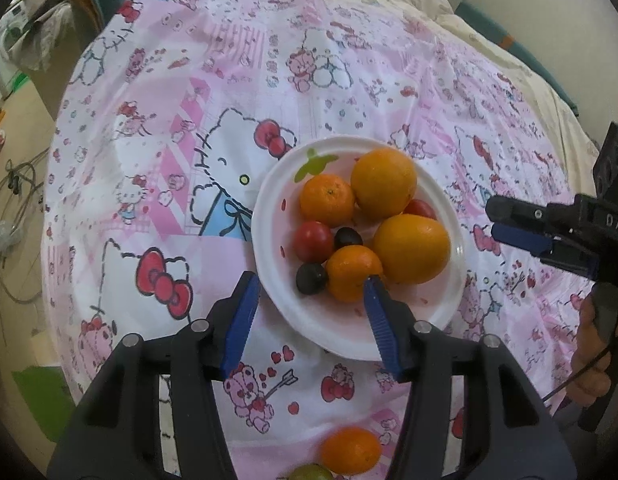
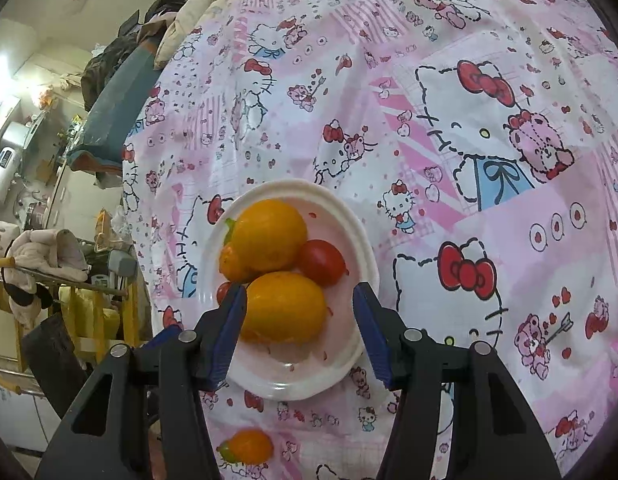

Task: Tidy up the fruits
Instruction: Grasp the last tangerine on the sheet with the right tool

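Note:
A white plate (image 1: pixel 269 216) on a Hello Kitty sheet holds two big oranges (image 1: pixel 384 183), two tangerines (image 1: pixel 327 200), red tomatoes (image 1: pixel 313 241) and two dark grapes (image 1: pixel 311 278). My left gripper (image 1: pixel 311 294) is open and empty, hovering over the plate's near edge by the front tangerine (image 1: pixel 351 274). My right gripper (image 2: pixel 299 300) is open and empty above the plate (image 2: pixel 285 380), spanning the near orange (image 2: pixel 285 307); it shows at the right in the left wrist view (image 1: pixel 521 224). A loose tangerine (image 1: pixel 351 450) and a green fruit (image 1: pixel 311 472) lie on the sheet near me.
The pink and white patterned sheet (image 1: pixel 181 128) covers a bed. A cream quilt (image 1: pixel 449 8) is bunched at the far end. Room clutter, a chair and clothes (image 2: pixel 49 256) stand beside the bed edge.

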A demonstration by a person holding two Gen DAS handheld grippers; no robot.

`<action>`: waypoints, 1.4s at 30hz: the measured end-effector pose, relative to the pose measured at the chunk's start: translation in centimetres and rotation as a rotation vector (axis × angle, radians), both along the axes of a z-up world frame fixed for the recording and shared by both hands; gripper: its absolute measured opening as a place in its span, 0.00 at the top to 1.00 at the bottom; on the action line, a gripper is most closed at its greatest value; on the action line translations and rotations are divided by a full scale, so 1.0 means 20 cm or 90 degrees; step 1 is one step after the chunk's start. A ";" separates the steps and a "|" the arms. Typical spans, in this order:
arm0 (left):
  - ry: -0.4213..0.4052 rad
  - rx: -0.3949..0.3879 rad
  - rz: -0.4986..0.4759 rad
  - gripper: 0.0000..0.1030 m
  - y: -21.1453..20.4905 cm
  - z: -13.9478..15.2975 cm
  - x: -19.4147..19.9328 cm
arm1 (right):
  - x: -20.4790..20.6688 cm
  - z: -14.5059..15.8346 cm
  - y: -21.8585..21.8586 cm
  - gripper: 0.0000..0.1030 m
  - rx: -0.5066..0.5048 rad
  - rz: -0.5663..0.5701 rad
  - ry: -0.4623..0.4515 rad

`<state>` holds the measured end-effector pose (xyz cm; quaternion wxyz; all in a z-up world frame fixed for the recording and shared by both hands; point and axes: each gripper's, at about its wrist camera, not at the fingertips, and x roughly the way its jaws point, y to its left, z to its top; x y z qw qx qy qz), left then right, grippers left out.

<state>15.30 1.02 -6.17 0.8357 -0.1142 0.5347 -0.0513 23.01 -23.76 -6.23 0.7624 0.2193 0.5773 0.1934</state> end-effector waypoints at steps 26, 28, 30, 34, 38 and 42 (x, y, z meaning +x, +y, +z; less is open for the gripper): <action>-0.044 -0.012 0.086 0.48 0.30 0.21 -0.51 | -0.51 -0.25 0.46 0.43 -0.002 0.204 0.134; -0.054 -0.012 0.093 0.48 0.32 0.22 -0.51 | -0.52 -0.27 0.47 0.43 0.015 0.202 0.150; -0.054 -0.004 0.098 0.48 0.33 0.22 -0.50 | -0.52 -0.30 0.49 0.43 0.013 0.205 0.164; -0.056 -0.021 0.109 0.48 0.35 0.22 -0.51 | -0.55 -0.35 0.55 0.45 0.004 0.222 0.182; -0.068 -0.024 0.112 0.48 0.37 0.24 -0.52 | -0.58 -0.36 0.55 0.51 0.007 0.218 0.181; -0.051 -0.022 0.111 0.48 0.38 0.21 -0.52 | -0.57 -0.36 0.53 0.57 0.011 0.221 0.176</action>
